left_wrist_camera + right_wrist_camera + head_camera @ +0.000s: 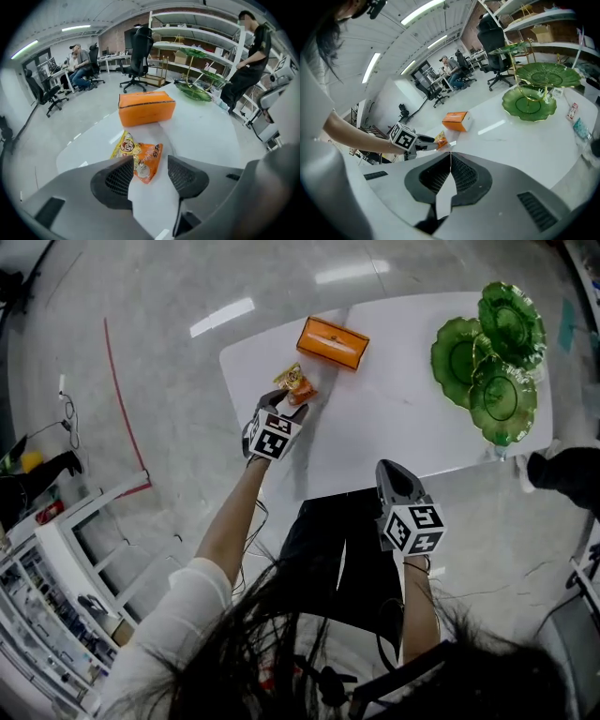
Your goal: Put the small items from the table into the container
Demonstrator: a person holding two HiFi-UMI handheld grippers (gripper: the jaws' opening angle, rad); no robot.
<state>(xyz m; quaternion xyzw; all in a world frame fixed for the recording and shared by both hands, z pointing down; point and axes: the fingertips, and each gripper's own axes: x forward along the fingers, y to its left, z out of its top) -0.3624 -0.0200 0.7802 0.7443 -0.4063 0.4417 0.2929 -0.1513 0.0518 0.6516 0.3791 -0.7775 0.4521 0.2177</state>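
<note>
Two small snack packets lie side by side on the white table (394, 427), one orange (147, 160) and one yellow (123, 146); in the head view they show as one small cluster (298, 382). My left gripper (150, 171) stands open just above them, with the orange packet's near corner in the gap and neither pad touching it. Beyond the packets sits the orange container (333, 342), also seen in the left gripper view (146, 108) and the right gripper view (456, 120). My right gripper (450, 154) is shut on nothing, near the table's front edge (394, 474).
A green tiered glass stand (492, 352) fills the table's right end (534, 89). A person (248, 61) stands by the shelves beyond it. Office chairs (138, 56) and seated people are farther back. White metal racks (84, 549) stand on the floor to the left.
</note>
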